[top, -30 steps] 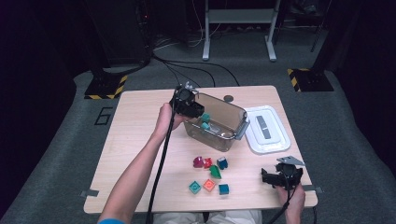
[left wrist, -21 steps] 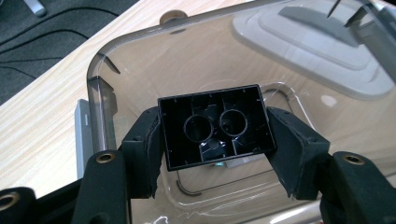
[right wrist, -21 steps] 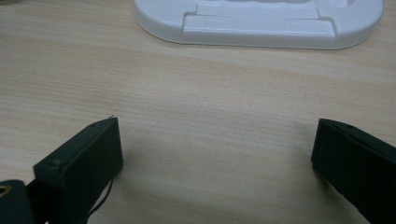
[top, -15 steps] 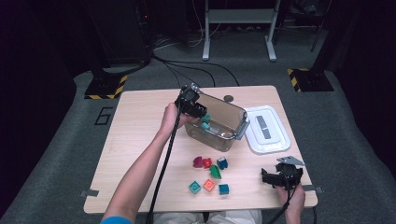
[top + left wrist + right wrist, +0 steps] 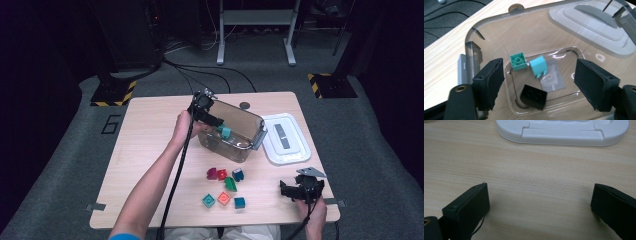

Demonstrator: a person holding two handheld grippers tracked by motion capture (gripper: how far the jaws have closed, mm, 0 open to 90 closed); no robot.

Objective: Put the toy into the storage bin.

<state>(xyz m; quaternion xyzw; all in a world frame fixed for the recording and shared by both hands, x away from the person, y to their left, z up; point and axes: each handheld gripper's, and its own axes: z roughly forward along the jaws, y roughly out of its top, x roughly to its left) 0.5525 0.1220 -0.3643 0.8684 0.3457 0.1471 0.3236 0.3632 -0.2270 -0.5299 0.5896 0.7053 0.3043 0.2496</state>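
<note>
The left gripper (image 5: pixel 212 120) hangs over the near left rim of the clear plastic box (image 5: pixel 240 137), pointing into it. Its jaws have just been opening and now stand spread wide, with nothing pinched between them. In the left gripper view, the light teal block (image 5: pixel 538 66) sits in the gap between the pads, touching neither, inside the box. Just beside it lies a green block (image 5: pixel 518 61) with its stud up, and nearer the camera a black block (image 5: pixel 533 96) rests on the box floor.

On the table (image 5: pixel 150 130), in front of the box, six small blocks (image 5: pixel 225 187) in red, green and teal lie in a loose cluster. To the right of the box, the white lid (image 5: pixel 285 140) lies flat on the wood.

The right gripper (image 5: pixel 300 190) rests near the table's front right corner, well apart from the blocks. Its jaws are spread wide over bare wood, holding nothing, with the lid's edge ahead of them in the right gripper view.

The table is pale wood on a grey carpet. Behind it stand dark equipment stands with yellow-and-black striped feet, and cables run across the floor.
</note>
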